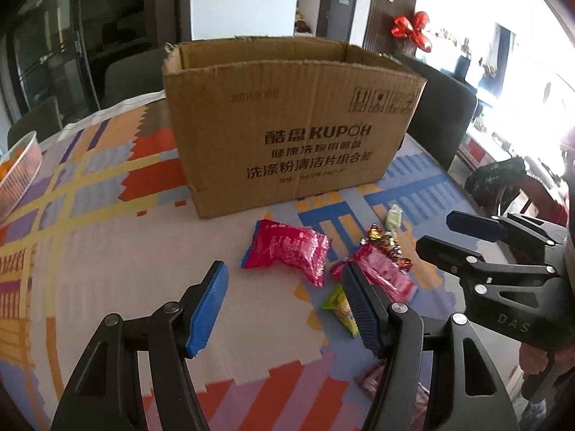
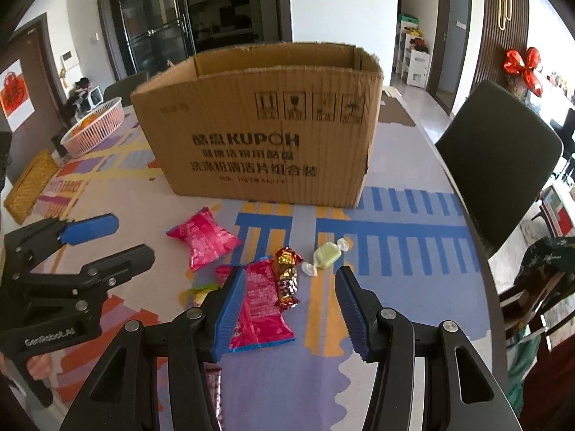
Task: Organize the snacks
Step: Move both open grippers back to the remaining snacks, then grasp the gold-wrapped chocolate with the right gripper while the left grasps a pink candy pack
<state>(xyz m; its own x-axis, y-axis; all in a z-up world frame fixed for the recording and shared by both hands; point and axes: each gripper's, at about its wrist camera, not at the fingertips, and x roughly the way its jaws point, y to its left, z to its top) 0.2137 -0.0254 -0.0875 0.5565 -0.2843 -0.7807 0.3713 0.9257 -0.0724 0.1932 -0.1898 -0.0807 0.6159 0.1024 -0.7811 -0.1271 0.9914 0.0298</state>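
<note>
Right wrist view: both tools — left tool (image 2: 104,239), right tool (image 2: 291,305) — gape empty. Snacks lie before the box (image 2: 258,151); next, grasp the foil candy (image 2: 287,276).

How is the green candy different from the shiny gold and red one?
The green candy is pale and plain, with white twisted ends; the gold candy is glittery foil in gold, red and silver. The green candy looks shorter and lies apart on the tablecloth; the gold candy sits beside a pink packet. Both lie unboxed before the box.
</note>
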